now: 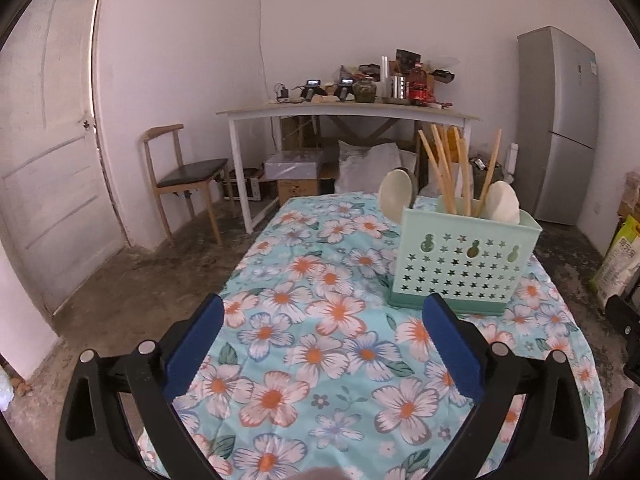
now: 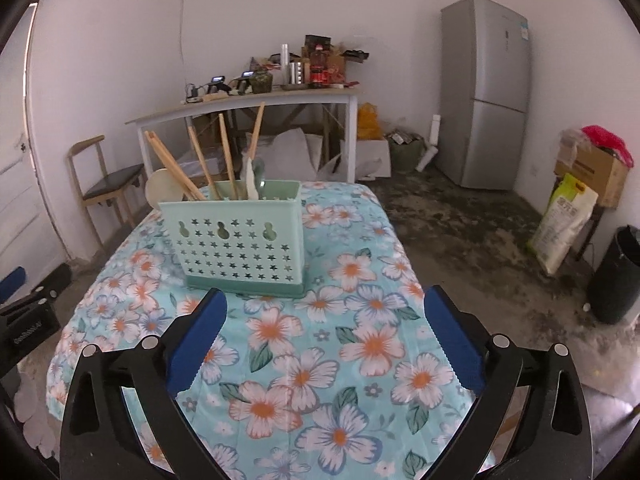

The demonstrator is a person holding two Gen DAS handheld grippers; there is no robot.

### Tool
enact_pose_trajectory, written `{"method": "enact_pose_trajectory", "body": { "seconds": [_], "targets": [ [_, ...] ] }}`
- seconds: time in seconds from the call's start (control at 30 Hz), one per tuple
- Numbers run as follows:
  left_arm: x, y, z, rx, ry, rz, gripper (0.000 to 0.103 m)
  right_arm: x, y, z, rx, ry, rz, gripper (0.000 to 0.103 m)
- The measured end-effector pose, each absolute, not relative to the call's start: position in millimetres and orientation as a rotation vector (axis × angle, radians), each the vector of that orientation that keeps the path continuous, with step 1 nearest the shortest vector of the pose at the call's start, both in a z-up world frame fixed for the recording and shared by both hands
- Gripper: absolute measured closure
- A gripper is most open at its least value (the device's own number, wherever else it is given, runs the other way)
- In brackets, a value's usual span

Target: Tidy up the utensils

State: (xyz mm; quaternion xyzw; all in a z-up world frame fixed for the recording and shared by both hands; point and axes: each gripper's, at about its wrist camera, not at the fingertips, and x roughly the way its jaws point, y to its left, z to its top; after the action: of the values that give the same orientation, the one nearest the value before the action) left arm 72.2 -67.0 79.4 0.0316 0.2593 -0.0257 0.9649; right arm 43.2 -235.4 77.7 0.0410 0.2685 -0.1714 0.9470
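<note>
A mint-green utensil holder (image 1: 460, 260) with star cut-outs stands on the floral tablecloth (image 1: 312, 340). Several wooden chopsticks (image 1: 444, 168) and pale spoons (image 1: 394, 194) stick up out of it. My left gripper (image 1: 324, 308) hovers low over the cloth, open, nothing between its blue pads; the holder is ahead and to its right. In the right wrist view the same holder (image 2: 240, 244) with chopsticks (image 2: 224, 156) stands ahead and slightly left of my right gripper (image 2: 326, 300), which is open and empty. The left gripper's blue tip (image 2: 12, 280) shows at that view's left edge.
Behind the table stand a wooden chair (image 1: 180, 176), a white desk (image 1: 344, 112) cluttered with bottles and boxes, and a grey fridge (image 1: 560, 128). A door (image 1: 44, 140) is at the left. A sack (image 2: 560, 228), cardboard box (image 2: 592, 168) and black bin (image 2: 616, 276) line the right wall.
</note>
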Motion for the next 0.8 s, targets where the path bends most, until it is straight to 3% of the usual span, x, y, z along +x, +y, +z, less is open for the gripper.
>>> {"method": "enact_pose_trajectory", "body": {
  "seconds": [0.8],
  "targets": [
    [84.5,-63.8,69.5,0.06,0.563,-0.022,0.006,51.7,-234.5,76.1,0.017,0.529,-0.4,0.008]
  ]
}}
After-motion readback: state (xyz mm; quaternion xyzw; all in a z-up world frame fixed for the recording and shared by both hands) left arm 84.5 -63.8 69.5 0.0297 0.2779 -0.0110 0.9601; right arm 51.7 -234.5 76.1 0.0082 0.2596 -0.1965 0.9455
